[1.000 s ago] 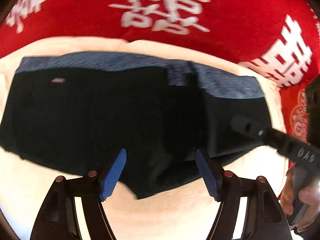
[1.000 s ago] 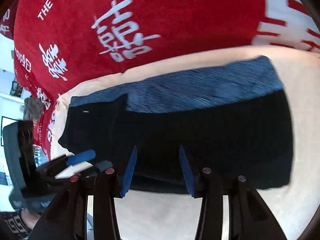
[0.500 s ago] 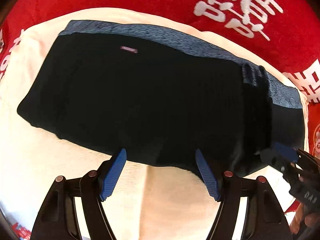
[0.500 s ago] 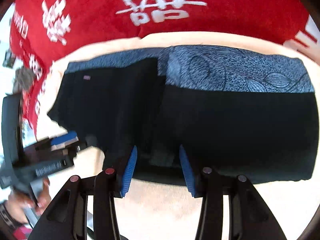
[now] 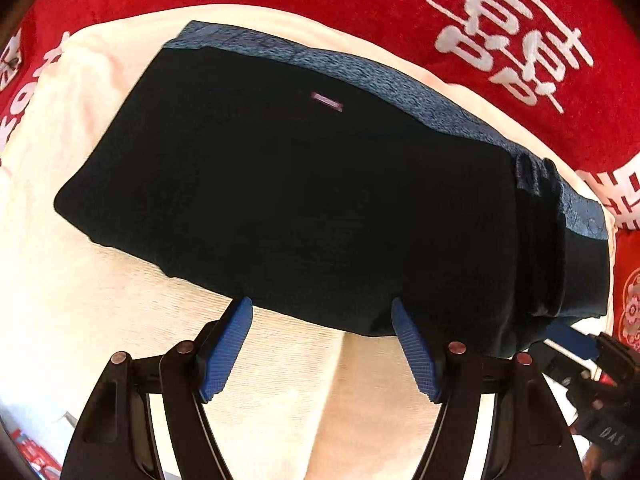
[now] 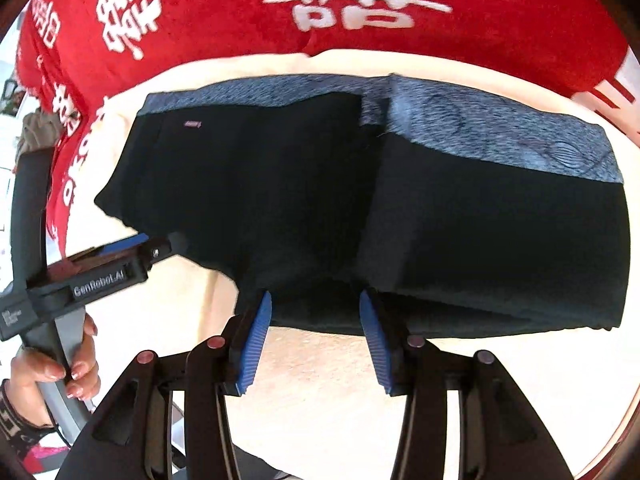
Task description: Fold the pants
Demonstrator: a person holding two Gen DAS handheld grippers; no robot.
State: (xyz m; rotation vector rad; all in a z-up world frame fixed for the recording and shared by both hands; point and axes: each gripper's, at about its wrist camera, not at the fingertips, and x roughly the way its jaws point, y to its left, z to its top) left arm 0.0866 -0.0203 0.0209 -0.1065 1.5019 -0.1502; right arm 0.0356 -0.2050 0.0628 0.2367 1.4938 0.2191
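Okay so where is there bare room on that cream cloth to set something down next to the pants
Bare cream cloth lies along the near edge of the pants, around the open left gripper and open right gripper. A strip is free beyond the pants' left end. The far side is crowded: the blue waistband runs close to the red blanket.

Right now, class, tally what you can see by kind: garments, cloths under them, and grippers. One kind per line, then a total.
Pants: 1
Cream towel: 1
Red cloth: 1
Grippers: 2, left gripper and right gripper, both open and empty
Total: 5
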